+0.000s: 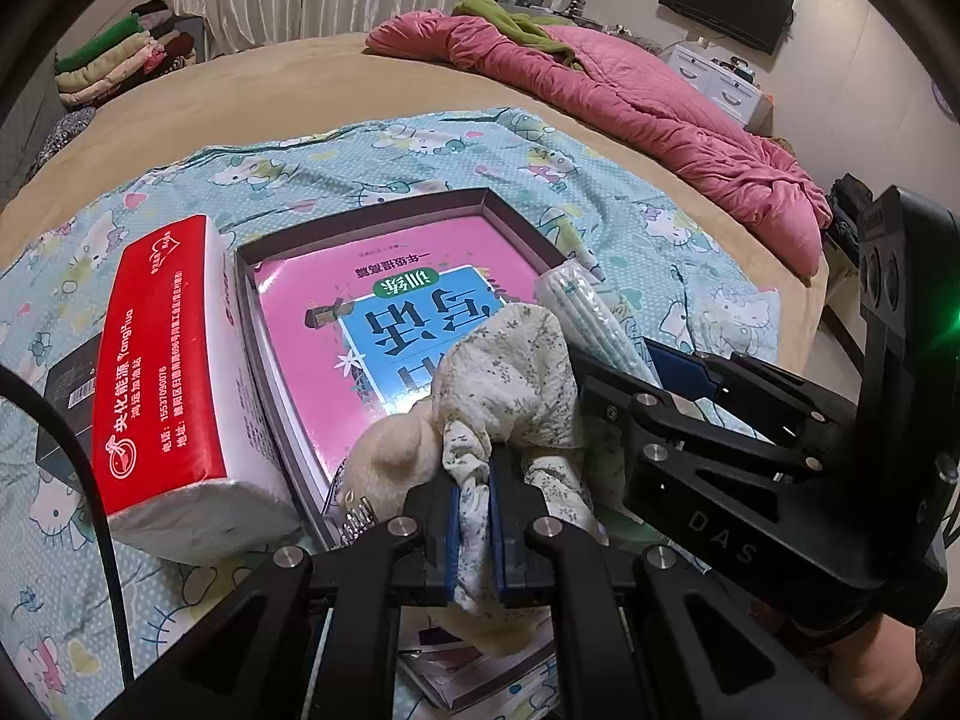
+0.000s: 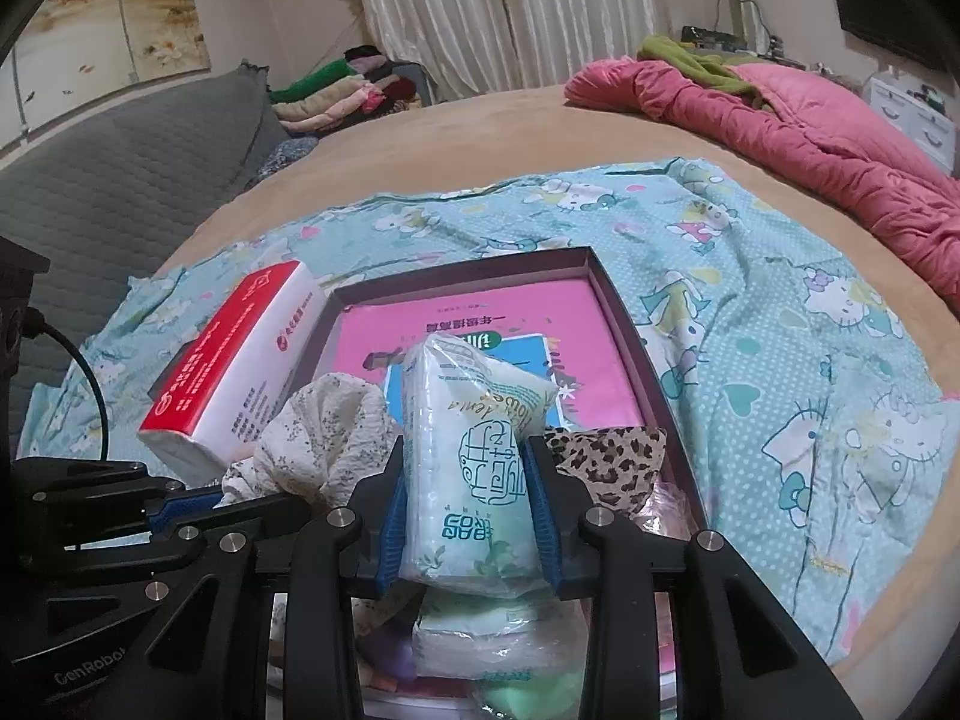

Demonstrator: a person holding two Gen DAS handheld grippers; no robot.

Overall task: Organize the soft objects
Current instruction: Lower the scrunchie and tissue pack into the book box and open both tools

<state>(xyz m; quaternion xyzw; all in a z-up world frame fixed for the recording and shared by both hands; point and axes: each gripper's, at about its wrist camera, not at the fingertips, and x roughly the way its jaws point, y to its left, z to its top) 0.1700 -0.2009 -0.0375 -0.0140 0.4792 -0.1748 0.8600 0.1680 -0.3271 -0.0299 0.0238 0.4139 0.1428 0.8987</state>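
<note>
**A:** A bedroom, a wide bed under a tan cover, a cartoon-print sheet spread across it and a pink quilt bunched at the far edge. What is in hand?

**B:** Both hands are full. The left gripper has its fingers pinched nearly together on a floral cloth, which bulges up over the near edge of the open box. The right gripper holds a small green-and-white tissue pack between fingers set partway apart, upright above the same box.

**A:** How far along does the sorting look?

**B:** Mid-way, at a guess. A pink book already lies flat in the box, a leopard-print cloth sits in its near corner, and more soft packets show blurred below the right gripper. The big red tissue pack leans against the box's outer wall, and a cream plush toy rests at the near rim. Neither held item is set down yet.
</note>
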